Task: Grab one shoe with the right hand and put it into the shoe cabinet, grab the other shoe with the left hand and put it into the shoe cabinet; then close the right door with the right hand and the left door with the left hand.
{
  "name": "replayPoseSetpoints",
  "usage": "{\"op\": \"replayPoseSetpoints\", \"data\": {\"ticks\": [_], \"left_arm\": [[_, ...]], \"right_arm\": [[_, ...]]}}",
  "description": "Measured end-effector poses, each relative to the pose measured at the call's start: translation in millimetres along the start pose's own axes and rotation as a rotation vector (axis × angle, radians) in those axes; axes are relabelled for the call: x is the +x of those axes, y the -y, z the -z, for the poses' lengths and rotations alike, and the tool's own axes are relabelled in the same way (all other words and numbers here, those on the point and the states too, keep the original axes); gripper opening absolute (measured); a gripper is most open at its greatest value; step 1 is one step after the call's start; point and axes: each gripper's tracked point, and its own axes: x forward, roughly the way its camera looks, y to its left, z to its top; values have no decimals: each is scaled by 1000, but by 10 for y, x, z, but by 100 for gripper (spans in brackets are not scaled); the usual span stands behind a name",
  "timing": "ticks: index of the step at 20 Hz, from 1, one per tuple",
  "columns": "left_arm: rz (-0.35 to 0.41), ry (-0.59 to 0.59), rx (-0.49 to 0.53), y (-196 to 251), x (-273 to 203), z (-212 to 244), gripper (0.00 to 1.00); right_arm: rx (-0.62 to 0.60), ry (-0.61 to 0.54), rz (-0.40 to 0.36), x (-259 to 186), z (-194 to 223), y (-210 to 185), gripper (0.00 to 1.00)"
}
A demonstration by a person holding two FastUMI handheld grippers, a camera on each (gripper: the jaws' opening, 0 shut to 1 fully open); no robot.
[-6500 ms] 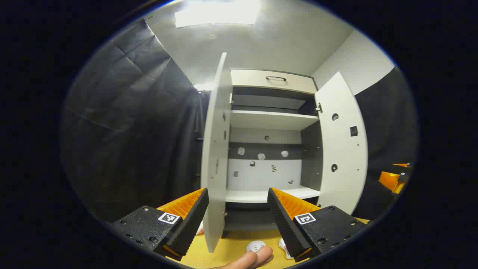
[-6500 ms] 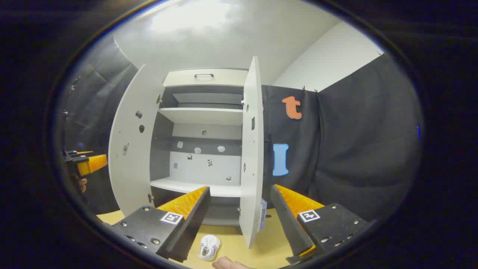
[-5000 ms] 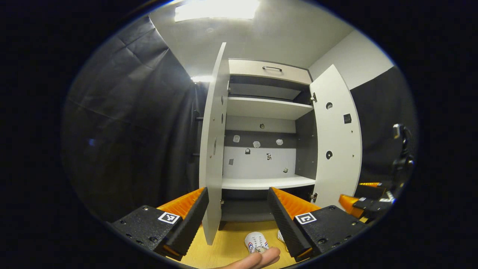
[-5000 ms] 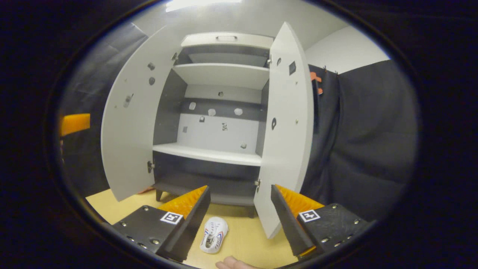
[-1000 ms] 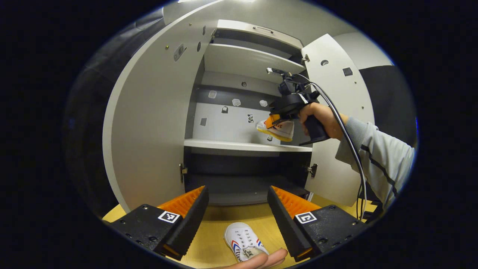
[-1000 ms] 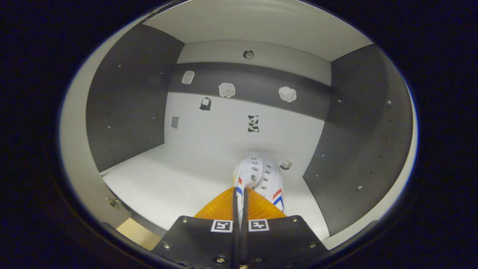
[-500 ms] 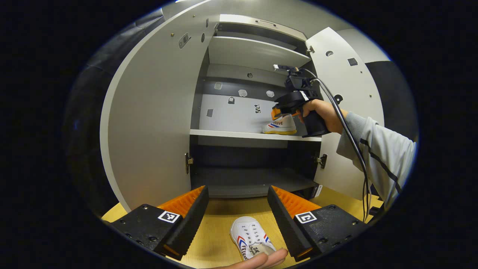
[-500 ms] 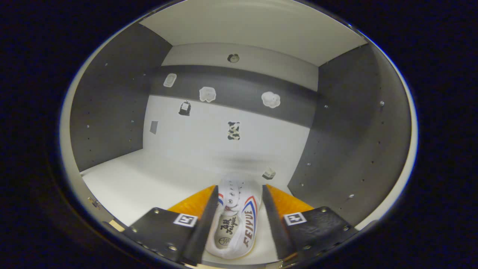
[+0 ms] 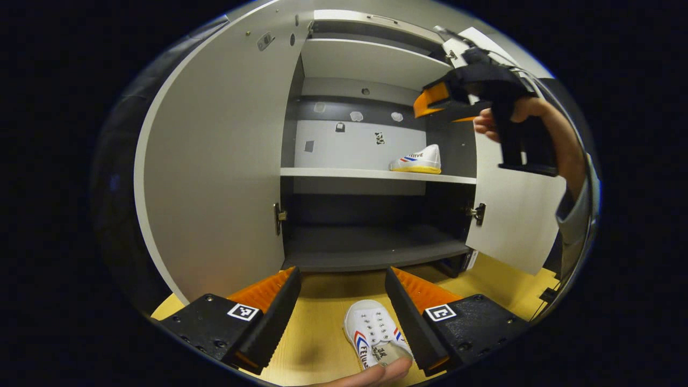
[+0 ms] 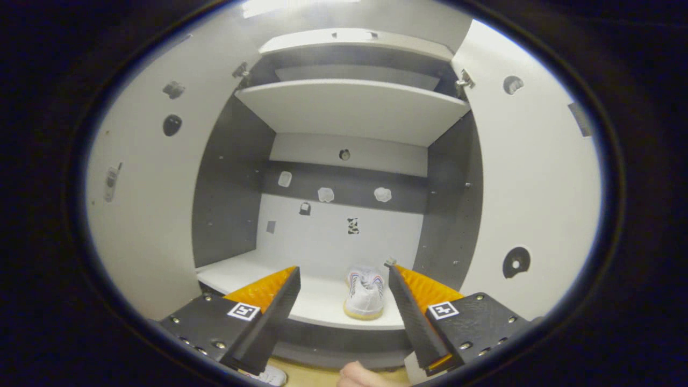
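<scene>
One shoe in the cabinet, one on the floor.
The first shoe [image 10: 364, 293] sits at the shelf's [image 10: 322, 303] right end; the right gripper [image 10: 344, 306] is released. The second shoe [image 9: 376, 338] lies between the spread fingers of the left gripper [image 9: 342, 317].

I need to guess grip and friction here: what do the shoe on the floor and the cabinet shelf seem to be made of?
The shoe on the floor looks like white canvas: matte cloth upper, metal eyelets, printed stripes. The shoe on the shelf shows a yellowish, probably rubber sole. The cabinet shelf looks like smooth white laminated board, flat with square edges; its core cannot be told.
</scene>
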Motion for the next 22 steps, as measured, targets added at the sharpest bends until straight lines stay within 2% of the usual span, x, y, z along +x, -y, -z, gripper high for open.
{"op": "replayPoseSetpoints", "data": {"ticks": [4, 10, 14, 16, 18, 20, 21, 22], "left_arm": [[31, -173, -22, 69, 39, 614, 97], [86, -404, -29, 253, 54, 1366, 97], [75, -485, -40, 221, 114, 1616, 98], [66, -510, -49, 191, 137, 1700, 98], [67, -529, -55, 180, 135, 1777, 98], [64, -530, -57, 162, 137, 1808, 89], [72, -524, -69, 193, 150, 1811, 81], [78, -529, -81, 225, 154, 1819, 79]], "right_arm": [[32, 50, 66, -547, 224, 155, 98], [-32, 61, 89, -1059, 673, 130, 98], [22, 8, 65, -1258, 1064, 63, 98], [29, -44, 91, -1296, 1241, 170, 98], [40, -50, 117, -1325, 1283, 292, 98], [56, -46, 136, -1375, 1305, 402, 98], [70, -37, 141, -1404, 1294, 441, 98], [85, -32, 143, -1431, 1292, 479, 98]]}}
